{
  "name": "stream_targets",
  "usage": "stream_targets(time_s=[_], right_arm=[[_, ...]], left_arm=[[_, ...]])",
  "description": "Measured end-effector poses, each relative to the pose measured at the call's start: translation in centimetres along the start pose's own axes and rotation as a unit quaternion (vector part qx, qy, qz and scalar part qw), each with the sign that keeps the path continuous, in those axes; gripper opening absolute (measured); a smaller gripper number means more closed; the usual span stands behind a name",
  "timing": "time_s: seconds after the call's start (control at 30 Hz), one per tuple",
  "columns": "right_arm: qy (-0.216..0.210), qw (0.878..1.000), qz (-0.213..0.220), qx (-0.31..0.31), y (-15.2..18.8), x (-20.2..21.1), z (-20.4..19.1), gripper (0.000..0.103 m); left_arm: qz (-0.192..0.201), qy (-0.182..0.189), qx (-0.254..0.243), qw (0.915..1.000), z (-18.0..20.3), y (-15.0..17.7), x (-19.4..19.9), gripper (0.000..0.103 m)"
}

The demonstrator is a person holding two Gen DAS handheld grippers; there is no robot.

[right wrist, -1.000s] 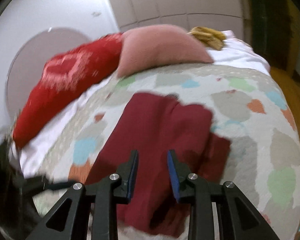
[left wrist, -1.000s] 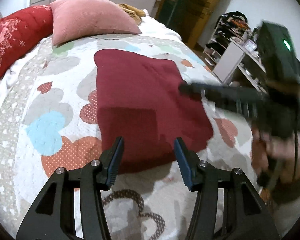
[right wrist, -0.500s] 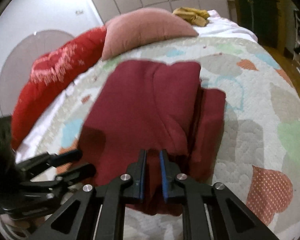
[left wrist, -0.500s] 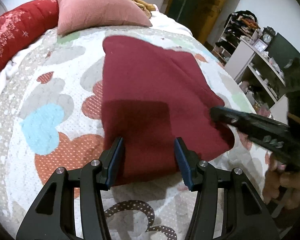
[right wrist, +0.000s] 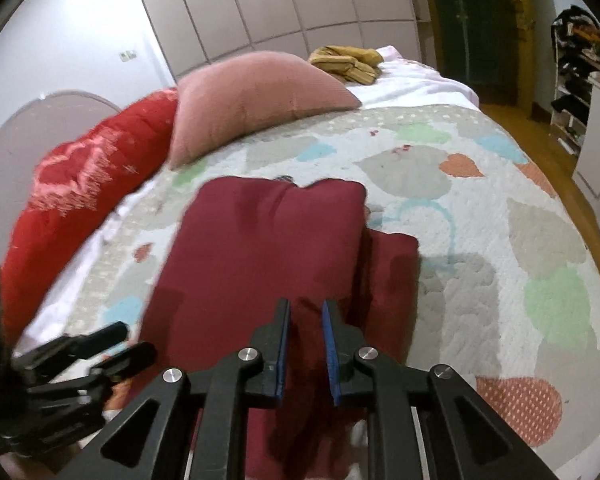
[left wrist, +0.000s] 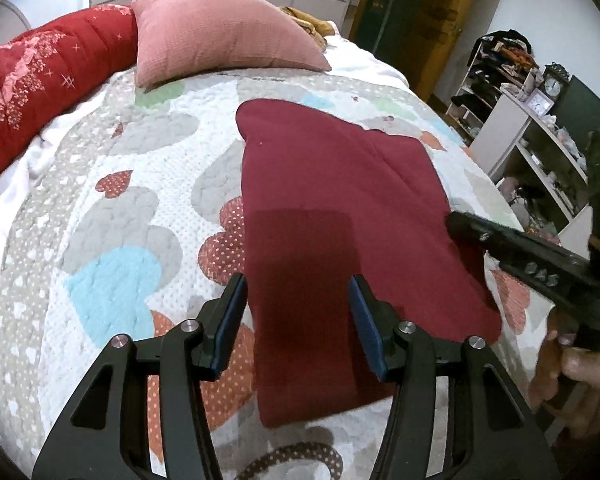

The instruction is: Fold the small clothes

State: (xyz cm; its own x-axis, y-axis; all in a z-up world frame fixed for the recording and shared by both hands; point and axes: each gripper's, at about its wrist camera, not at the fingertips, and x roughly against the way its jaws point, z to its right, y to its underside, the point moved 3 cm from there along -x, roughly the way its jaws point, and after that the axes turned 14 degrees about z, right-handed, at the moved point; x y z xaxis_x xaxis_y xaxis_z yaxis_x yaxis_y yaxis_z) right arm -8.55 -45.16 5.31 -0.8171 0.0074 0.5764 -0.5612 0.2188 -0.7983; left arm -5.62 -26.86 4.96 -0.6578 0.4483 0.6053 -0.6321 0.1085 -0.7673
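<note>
A dark red garment (left wrist: pixel 340 200) lies folded flat on the heart-patterned quilt (left wrist: pixel 120 240). In the right wrist view the garment (right wrist: pixel 260 248) shows a second layer sticking out on its right side. My left gripper (left wrist: pixel 298 292) hovers over the garment's near edge. Its jaws are opening and straddle the cloth without pressing it. My right gripper (right wrist: pixel 305 312) points down at the garment's near right part. Its jaws are opening from a narrow gap in which red cloth shows. Seen from the left wrist, the right gripper (left wrist: pixel 456 222) reaches the cloth's right edge, held by a hand (left wrist: pixel 572 364).
A pink pillow (left wrist: pixel 220 36) and a long red bolster (left wrist: pixel 40 80) lie at the head of the bed. Yellow clothing (right wrist: pixel 348 62) sits on the white sheet behind them. White shelves (left wrist: pixel 532 140) with clutter stand beyond the bed's right edge.
My left gripper has moved in over the garment's near edge and its jaws have widened. My right gripper came down toward the garment's right side, narrowed its jaws, then parted them slightly.
</note>
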Motion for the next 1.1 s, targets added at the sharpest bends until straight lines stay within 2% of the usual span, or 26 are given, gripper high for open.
stream_targets(time_s=[0.03, 0.1, 0.13, 0.2, 0.3, 0.37, 0.47, 0.57, 0.63, 0.73, 0.87, 1.03, 1.07, 1.1], right_arm=[[0.010, 1.000, -0.010, 0.004, 0.3, -0.8, 0.3, 0.023], [0.018, 1.000, -0.022, -0.003, 0.8, -2.1, 1.1, 0.031], [0.014, 1.000, -0.021, -0.014, 1.1, -2.7, 1.7, 0.038], [0.008, 0.999, -0.015, -0.030, 1.4, -2.9, 2.6, 0.044], [-0.017, 0.998, -0.012, -0.061, 1.2, -2.3, 3.7, 0.045], [-0.027, 0.996, 0.001, -0.086, 0.9, -1.7, 4.6, 0.049], [-0.029, 0.994, 0.015, -0.104, 0.7, -1.2, 5.4, 0.053], [-0.038, 0.993, 0.012, -0.115, 0.8, -1.4, 5.6, 0.055], [-0.040, 0.991, 0.009, -0.127, 0.9, -1.8, 6.0, 0.060], [-0.039, 0.987, 0.009, -0.154, 1.1, -2.1, 7.0, 0.061], [-0.057, 0.981, 0.010, -0.183, 1.0, -1.9, 7.3, 0.061], [-0.070, 0.988, 0.006, -0.137, 0.2, -2.3, 4.9, 0.061], [-0.073, 0.988, 0.000, -0.136, 0.2, -2.9, 4.6, 0.058], [-0.079, 0.988, -0.004, -0.135, 0.3, -3.4, 4.4, 0.048]], left_arm=[[-0.002, 0.002, 0.003, 1.0000, -0.1, 0.0, -0.4, 0.064], [-0.005, 0.008, 0.011, 0.9999, -0.3, 0.1, -1.0, 0.069], [-0.008, 0.012, 0.014, 0.9998, -0.4, 0.2, -1.3, 0.070], [-0.014, 0.020, 0.017, 0.9995, -0.6, 0.3, -1.8, 0.074], [-0.022, 0.042, 0.023, 0.9986, -0.9, 0.1, -2.2, 0.074], [-0.026, 0.057, 0.033, 0.9975, -1.1, -0.2, -2.4, 0.074], [-0.030, 0.071, 0.044, 0.9961, -1.2, -0.5, -2.6, 0.074], [-0.030, 0.078, 0.046, 0.9954, -1.1, -0.9, -2.7, 0.074], [-0.030, 0.085, 0.053, 0.9945, -1.3, -1.0, -2.9, 0.077], [-0.036, 0.092, 0.064, 0.9931, -1.5, -1.0, -3.4, 0.080], [-0.041, 0.097, 0.074, 0.9917, -1.6, -0.9, -3.8, 0.084], [-0.040, 0.096, 0.074, 0.9918, -1.5, -0.9, -3.8, 0.084], [-0.040, 0.095, 0.072, 0.9920, -1.4, -0.9, -3.7, 0.084], [-0.040, 0.094, 0.071, 0.9923, -1.4, -1.0, -3.8, 0.084]])
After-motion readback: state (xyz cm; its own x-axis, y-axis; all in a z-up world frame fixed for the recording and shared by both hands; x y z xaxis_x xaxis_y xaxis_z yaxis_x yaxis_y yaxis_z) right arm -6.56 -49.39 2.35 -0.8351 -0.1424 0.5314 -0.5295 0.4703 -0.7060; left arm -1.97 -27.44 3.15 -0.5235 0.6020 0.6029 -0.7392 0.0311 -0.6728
